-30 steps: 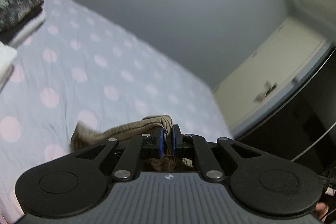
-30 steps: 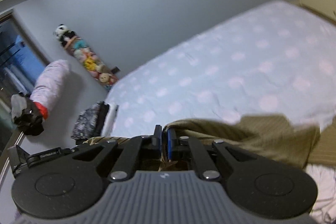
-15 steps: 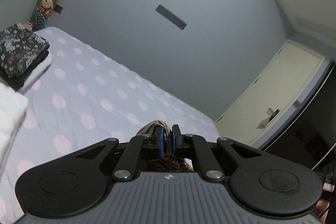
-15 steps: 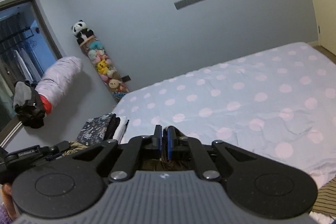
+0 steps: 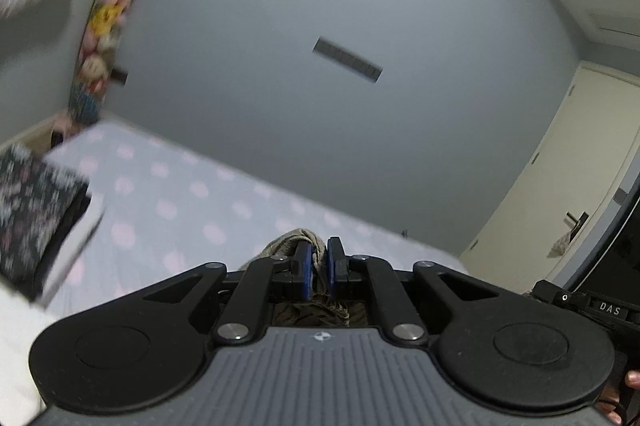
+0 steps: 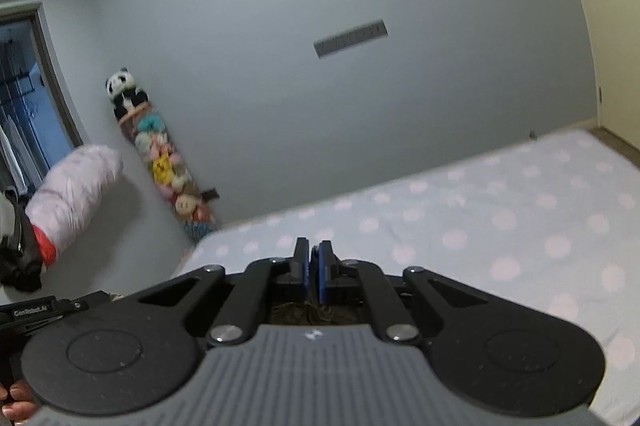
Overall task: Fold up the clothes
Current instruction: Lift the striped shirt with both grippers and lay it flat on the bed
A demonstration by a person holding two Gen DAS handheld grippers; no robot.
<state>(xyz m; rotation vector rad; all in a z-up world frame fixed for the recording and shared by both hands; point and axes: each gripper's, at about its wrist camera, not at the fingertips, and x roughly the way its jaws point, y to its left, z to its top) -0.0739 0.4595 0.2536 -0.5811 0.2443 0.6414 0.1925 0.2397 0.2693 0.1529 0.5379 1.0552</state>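
A tan knitted garment bunches up between the blue pads of my left gripper, which is shut on it; more of the cloth hangs below the jaws. My right gripper is shut too, and the same tan garment shows only as a dark strip under its fingers. Both grippers are held high above the bed with its pale sheet and pink dots. Most of the garment is hidden under the gripper bodies.
A stack of folded clothes, dark floral on top, lies at the bed's left. A column of plush toys leans on the grey wall, beside a pale quilt roll. A cream door is at right.
Both grippers rose and tilted up with the garment. The cloth that lay spread on the bed before them is now out of sight; more wall and less bed shows.
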